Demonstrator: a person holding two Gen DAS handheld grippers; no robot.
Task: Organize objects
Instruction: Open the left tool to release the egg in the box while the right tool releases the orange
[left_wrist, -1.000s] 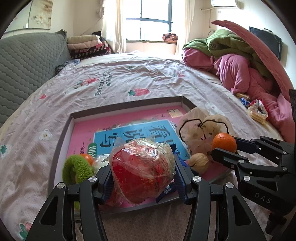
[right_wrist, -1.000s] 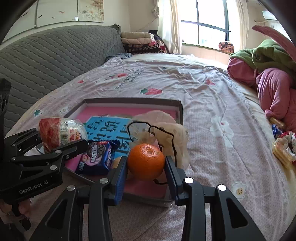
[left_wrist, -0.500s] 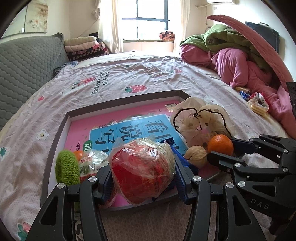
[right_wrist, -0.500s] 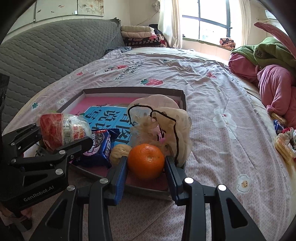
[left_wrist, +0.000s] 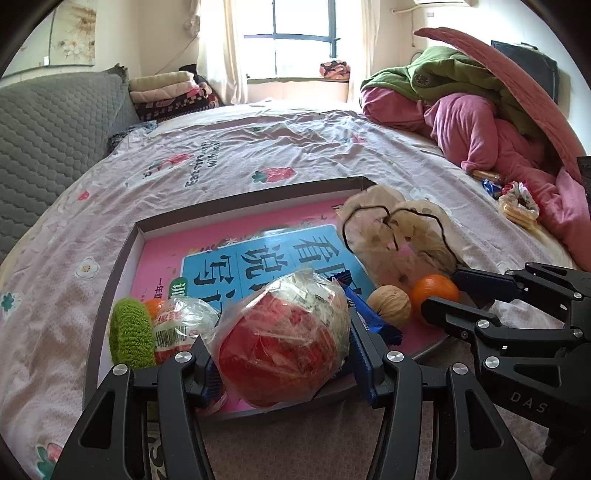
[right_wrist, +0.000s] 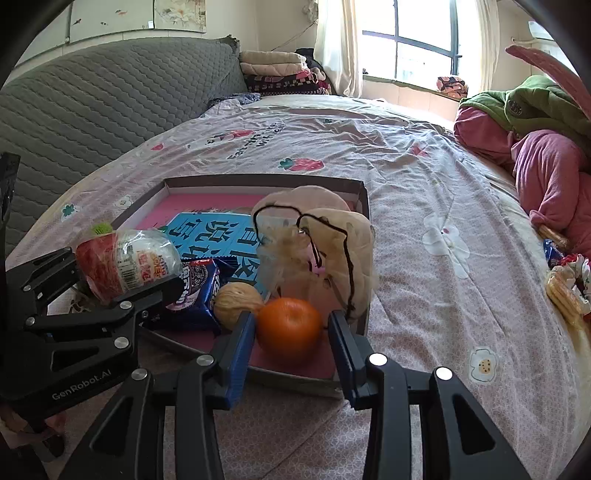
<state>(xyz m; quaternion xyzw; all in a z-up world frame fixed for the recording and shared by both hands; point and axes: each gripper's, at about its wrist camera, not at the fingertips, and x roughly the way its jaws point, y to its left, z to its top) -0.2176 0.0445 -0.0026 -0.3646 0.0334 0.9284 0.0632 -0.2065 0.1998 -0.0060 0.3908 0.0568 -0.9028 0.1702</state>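
Observation:
A shallow box tray with a pink and blue book inside lies on the bed. My left gripper is shut on a red snack in clear plastic wrap over the tray's near edge. My right gripper stands around an orange that rests in the tray's near right corner; small gaps show beside the orange, so the jaws look open. A walnut lies left of the orange.
In the tray: a beige drawstring bag, a blue cookie pack, a green knitted thing, another wrapped snack. Pink and green bedding piles at right. A grey headboard stands left. Snack packets lie at right.
Both grippers moved forward and down over the tray. The orange now rests on the tray floor and the right jaws have spread off it. The left still holds the wrapped snack.

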